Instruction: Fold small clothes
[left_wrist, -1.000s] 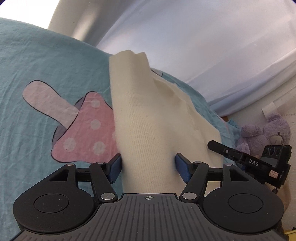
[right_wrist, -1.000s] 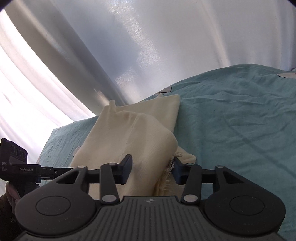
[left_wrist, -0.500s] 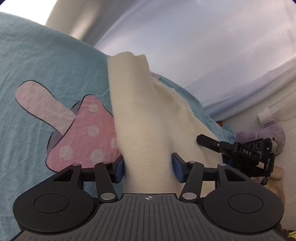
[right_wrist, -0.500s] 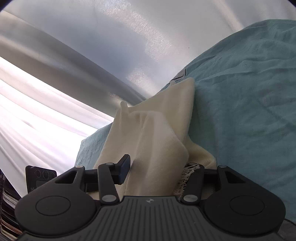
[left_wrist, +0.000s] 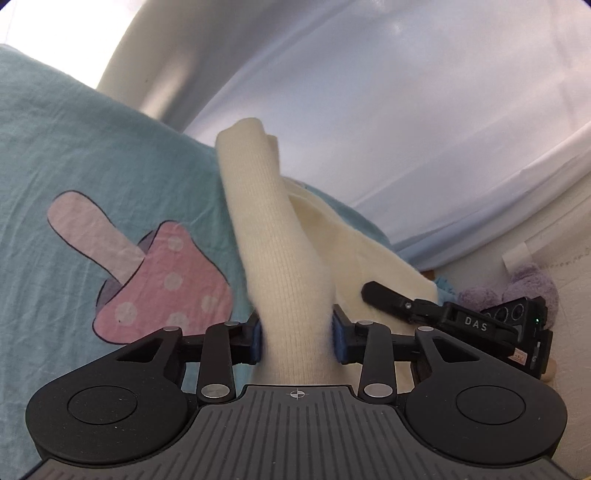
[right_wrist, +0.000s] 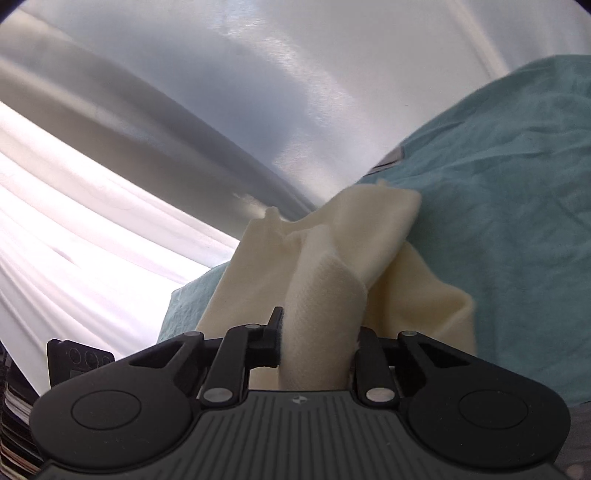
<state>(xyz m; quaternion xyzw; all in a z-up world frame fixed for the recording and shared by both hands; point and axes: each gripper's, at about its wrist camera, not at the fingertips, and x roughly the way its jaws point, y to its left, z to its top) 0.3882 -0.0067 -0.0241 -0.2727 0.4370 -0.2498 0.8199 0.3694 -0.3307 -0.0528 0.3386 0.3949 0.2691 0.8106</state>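
Note:
A cream knitted garment (left_wrist: 280, 251) lies on a teal bed sheet (left_wrist: 74, 147). In the left wrist view a raised fold of it runs up between the blue pads of my left gripper (left_wrist: 296, 338). Those jaws are closing and the pads press on the fold from both sides. In the right wrist view another bunched fold of the garment (right_wrist: 325, 284) fills the gap of my right gripper (right_wrist: 319, 343). Its jaws are closing too and squeeze the cloth. The right gripper (left_wrist: 443, 314) also shows at the garment's far right edge.
A pink mushroom print (left_wrist: 159, 280) marks the sheet left of the garment. Pale curtains (left_wrist: 369, 110) hang behind the bed. A purple plush toy (left_wrist: 528, 284) sits at the far right by the wall. Open sheet (right_wrist: 517, 184) stretches to the right of the garment.
Both pairs of jaws have narrowed onto the cream cloth. The fold in each gripper is now pinched tighter and pulled up. The right view has swung, with the bed edge tilting steeper.

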